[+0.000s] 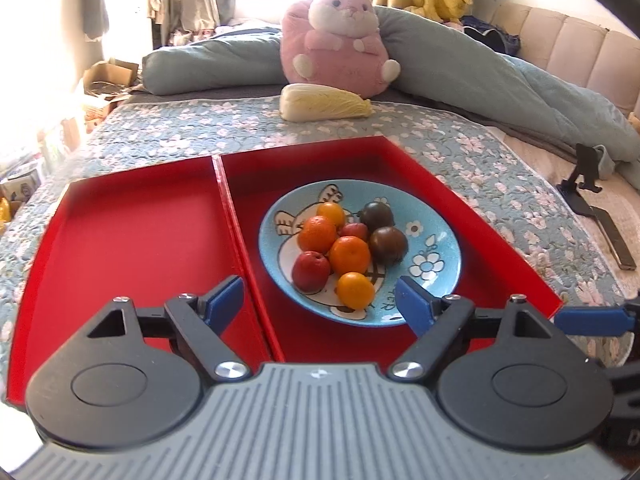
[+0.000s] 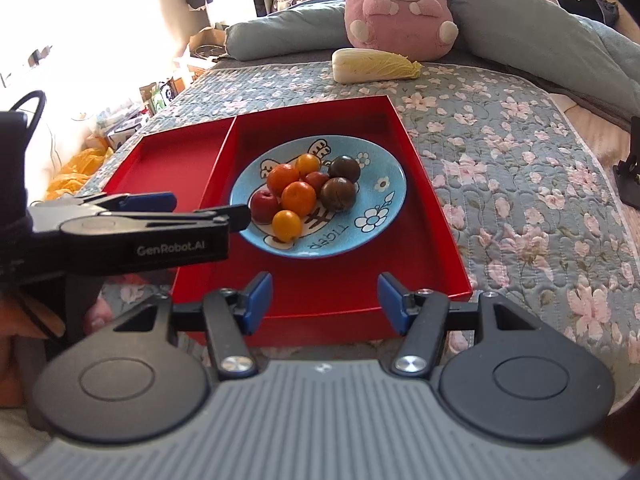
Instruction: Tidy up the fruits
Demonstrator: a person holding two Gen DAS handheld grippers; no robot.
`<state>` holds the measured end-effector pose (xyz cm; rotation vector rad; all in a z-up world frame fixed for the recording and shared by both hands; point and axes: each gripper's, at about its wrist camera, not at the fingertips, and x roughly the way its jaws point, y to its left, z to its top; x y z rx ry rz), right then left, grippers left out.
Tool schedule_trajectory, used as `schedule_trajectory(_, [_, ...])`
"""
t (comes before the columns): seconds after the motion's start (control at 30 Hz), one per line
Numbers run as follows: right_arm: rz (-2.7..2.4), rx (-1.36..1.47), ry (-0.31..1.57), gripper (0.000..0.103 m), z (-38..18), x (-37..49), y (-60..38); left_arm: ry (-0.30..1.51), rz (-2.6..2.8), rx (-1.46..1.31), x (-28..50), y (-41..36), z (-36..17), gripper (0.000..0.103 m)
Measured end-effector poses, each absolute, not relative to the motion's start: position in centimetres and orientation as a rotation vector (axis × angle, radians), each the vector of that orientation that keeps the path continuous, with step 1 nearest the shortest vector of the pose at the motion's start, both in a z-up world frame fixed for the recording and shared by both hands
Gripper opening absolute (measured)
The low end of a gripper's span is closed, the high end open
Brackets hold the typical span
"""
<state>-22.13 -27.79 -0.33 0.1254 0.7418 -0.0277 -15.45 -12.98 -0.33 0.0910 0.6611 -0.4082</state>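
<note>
A blue cartoon plate point(image 1: 434, 240) point(image 2: 380, 172) sits in the right red tray point(image 1: 500, 264) point(image 2: 424, 216). It holds several small fruits: orange ones point(image 1: 349, 255) point(image 2: 298, 198), red ones point(image 1: 311, 271) point(image 2: 264, 202) and dark brown ones point(image 1: 388, 245) point(image 2: 338, 194). The left red tray point(image 1: 132, 240) point(image 2: 176, 160) holds nothing. My left gripper point(image 1: 320, 304) is open and empty, just short of the plate's near rim; it also shows from the side in the right wrist view point(image 2: 192, 208). My right gripper point(image 2: 325, 300) is open and empty above the tray's near edge.
The trays lie on a floral quilt point(image 1: 460, 148) point(image 2: 500, 140). A napa cabbage point(image 1: 324, 102) point(image 2: 374, 65) and a pink plush toy point(image 1: 340, 36) point(image 2: 400, 8) lie behind them. A black phone stand point(image 1: 588, 188) is at the right.
</note>
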Motion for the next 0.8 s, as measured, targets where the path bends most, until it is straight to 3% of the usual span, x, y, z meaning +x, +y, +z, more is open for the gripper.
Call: schedule_trajectory(0.8, [0.018,0.06,0.785,0.064,-1.8,-21.6,-26.1,0.634,-0.46,0.179,-16.4,-14.6,-0.6,0.09])
